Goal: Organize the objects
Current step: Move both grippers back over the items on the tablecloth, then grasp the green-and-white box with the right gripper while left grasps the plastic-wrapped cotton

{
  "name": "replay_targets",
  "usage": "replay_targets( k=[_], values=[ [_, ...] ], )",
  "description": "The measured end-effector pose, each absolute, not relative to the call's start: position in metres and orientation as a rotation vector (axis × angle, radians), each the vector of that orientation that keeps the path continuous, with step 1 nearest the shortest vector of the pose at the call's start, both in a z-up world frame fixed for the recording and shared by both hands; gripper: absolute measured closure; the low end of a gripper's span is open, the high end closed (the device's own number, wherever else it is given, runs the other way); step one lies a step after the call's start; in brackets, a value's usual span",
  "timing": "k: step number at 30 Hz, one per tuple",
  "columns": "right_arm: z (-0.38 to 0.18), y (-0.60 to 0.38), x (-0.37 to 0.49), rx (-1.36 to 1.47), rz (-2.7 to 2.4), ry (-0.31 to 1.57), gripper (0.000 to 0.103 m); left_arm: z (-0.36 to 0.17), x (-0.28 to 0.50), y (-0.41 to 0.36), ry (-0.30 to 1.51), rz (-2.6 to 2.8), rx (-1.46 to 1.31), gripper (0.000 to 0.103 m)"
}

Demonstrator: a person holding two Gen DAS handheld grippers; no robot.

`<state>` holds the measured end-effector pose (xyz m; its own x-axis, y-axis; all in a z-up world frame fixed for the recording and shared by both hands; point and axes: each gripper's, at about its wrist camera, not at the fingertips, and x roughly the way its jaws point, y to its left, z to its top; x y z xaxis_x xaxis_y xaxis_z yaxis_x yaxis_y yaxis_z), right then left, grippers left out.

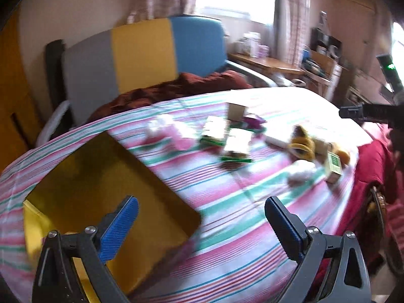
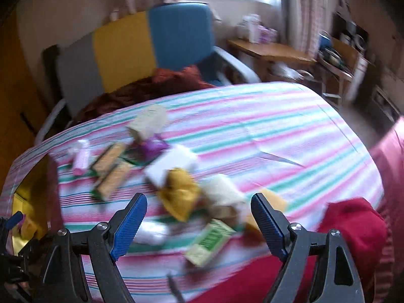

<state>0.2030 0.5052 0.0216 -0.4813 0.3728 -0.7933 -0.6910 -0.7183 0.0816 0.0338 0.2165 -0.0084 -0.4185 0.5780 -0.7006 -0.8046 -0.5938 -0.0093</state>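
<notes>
small boxes, packets and a yellow plush toy (image 2: 180, 194) lie scattered on the striped bedsheet (image 2: 277, 131), blurred by motion. green-and-cream carton (image 2: 209, 242) sits nearest the right gripper (image 2: 199, 221), between its widely spread fingers, untouched. two long green-edged snack boxes (image 2: 111, 171) lie side by side near a pink packet (image 2: 82, 157). left gripper (image 1: 202, 223) hangs with fingers wide apart, holding nothing, above the sheet just beside the yellow bin (image 1: 106, 202). red blanket (image 2: 353, 227) bunches at the bed's near edge.

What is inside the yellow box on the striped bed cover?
In the left wrist view, the yellow box shows only bare yellow interior; its near part is hidden by the left gripper, and blur hides small items.
</notes>
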Motion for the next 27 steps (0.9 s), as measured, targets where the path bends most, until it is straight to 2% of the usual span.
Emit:
replay_targets(
  k=[8,10,13,21,27],
  values=[
    [0.006,0.521,0.228,-1.123,2.155,0.568,0.017,-0.024,0.055,0.292,0.472,1.839,-0.869,0.017],
    [0.005,0.519,0.226,-1.155,2.184,0.549,0.017,-0.028,0.058,0.309,0.472,1.785,-0.874,0.023],
    [0.004,0.511,0.22,-1.255,2.249,0.474,0.017,-0.038,0.062,0.336,0.494,1.711,-0.88,0.023],
    [-0.023,0.493,0.185,-1.732,2.325,0.146,0.017,-0.064,0.069,0.383,0.544,1.582,-0.891,0.023],
    [-0.055,0.502,0.161,-1.997,2.275,0.088,0.017,-0.082,0.068,0.407,0.547,1.524,-0.932,0.023]
  ],
)
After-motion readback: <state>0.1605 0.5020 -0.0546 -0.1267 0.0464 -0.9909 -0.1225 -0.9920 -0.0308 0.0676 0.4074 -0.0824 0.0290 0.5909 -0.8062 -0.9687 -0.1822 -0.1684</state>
